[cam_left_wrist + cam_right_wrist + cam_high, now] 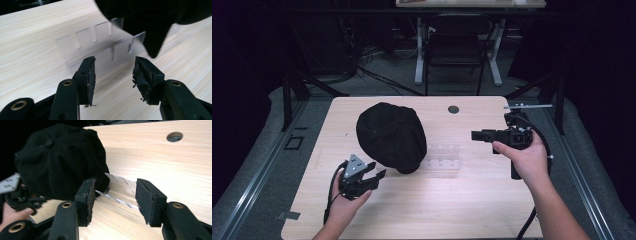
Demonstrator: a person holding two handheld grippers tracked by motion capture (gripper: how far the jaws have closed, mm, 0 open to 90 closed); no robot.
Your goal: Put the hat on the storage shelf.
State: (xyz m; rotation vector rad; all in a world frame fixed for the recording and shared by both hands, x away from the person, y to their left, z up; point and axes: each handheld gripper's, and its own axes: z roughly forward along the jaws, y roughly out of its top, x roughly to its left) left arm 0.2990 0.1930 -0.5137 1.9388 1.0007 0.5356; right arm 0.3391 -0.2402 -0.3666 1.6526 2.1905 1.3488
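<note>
1. My left tool (377,176) sits nearest me, low over the tabletop (422,210), jaws apart with nothing between them; it points at the near edge of the black cap (391,136), just short of touching
2. Worn pads (141,75) on that tool, shreds hanging off; my guess is grip on fabric will be patchy
3. My right tool (477,135) is held level at the right side, aimed left toward the cap, jaws apart and empty; looks parked to leave the left one room
4. Cap lies crown up, mid-tabletop, left of centre
5. Clear slotted plastic rack (443,156) lies flat just right of the cap, its near corner tucked under the cap's edge, probably why I'm approaching from the left
6. Cable hole (453,109) near the far edge, well apart from everything
</note>
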